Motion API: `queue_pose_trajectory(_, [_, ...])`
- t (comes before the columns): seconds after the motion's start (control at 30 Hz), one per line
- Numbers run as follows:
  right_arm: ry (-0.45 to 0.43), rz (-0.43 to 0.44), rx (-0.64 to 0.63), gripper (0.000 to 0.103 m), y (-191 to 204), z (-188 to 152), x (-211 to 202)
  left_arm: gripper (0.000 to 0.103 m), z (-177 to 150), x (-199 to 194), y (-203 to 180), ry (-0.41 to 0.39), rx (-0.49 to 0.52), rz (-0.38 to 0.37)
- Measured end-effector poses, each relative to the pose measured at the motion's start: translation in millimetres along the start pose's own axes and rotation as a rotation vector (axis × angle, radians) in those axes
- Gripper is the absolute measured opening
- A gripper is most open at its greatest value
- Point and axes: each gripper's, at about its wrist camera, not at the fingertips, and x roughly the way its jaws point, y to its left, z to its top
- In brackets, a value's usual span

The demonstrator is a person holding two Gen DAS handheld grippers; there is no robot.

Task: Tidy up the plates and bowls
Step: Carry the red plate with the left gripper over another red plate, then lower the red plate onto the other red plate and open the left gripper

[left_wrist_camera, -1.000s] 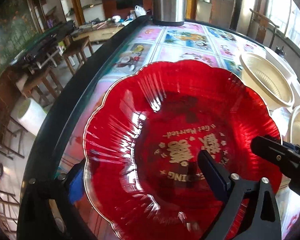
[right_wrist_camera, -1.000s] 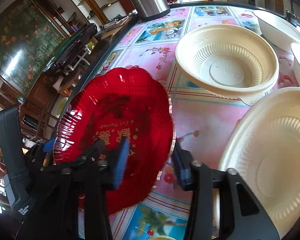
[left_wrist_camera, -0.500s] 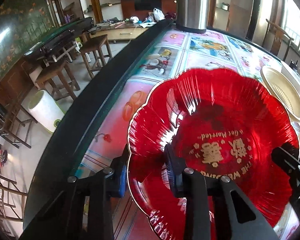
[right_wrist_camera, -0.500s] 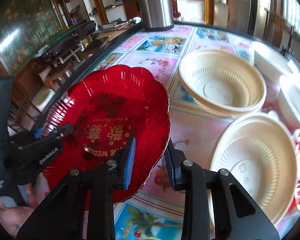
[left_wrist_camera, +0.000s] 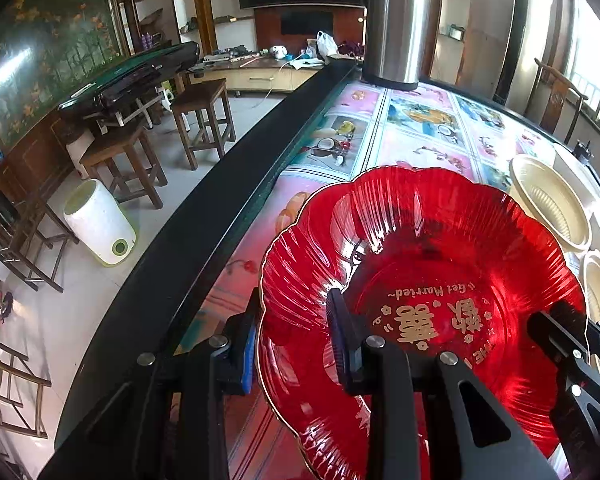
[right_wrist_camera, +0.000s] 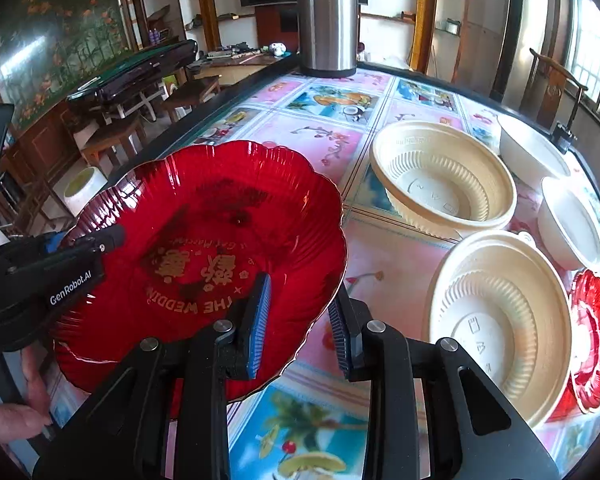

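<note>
both tongs clamp the red plate point(right_wrist_camera: 204, 248) rim, left point(left_wrist_camera: 292, 344) and right point(right_wrist_camera: 300, 320); keep it level, lift evenly, clear the bowls point(right_wrist_camera: 444, 184).

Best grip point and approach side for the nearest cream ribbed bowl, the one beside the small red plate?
Probably the rim of the cream ribbed bowl, nearest edge: it sits upright and open, its thin flared lip overhanging the wall. Come from above and the near side, one pad inside, one outside. Its right edge is crowded by the small red plate, the far edge by another bowl.
</note>
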Motion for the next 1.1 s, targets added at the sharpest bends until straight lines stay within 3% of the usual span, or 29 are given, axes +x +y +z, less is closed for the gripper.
queue_pose_trajectory(0.3, [-0.009,0.011,-0.008,0.029,10,-25,-24,0.029,-24,-13,6,-0.002,0.013,-0.014])
queue_pose_trajectory(0.5, [0.049,0.005,-0.015,0.029,11,-49,-14,0.029,-40,-9,3,0.02,0.035,-0.007])
queue_pose_trajectory(0.77, [0.065,0.01,-0.023,0.031,9,-56,-8,0.032,-50,-7,1,0.013,0.048,0.005])
queue_pose_trajectory(0.8, [0.07,0.005,-0.032,0.032,10,-55,-8,0.036,-49,-6,1,0.019,0.044,0.006])
queue_pose_trajectory(0.93, [0.082,0.043,-0.025,0.033,8,-58,-12,0.069,-46,-15,5,-0.014,0.021,0.012])
queue_pose_trajectory(1.1, [0.068,0.059,0.004,0.033,-3,-61,-29,0.08,-37,-38,3,-0.095,0.021,0.026])
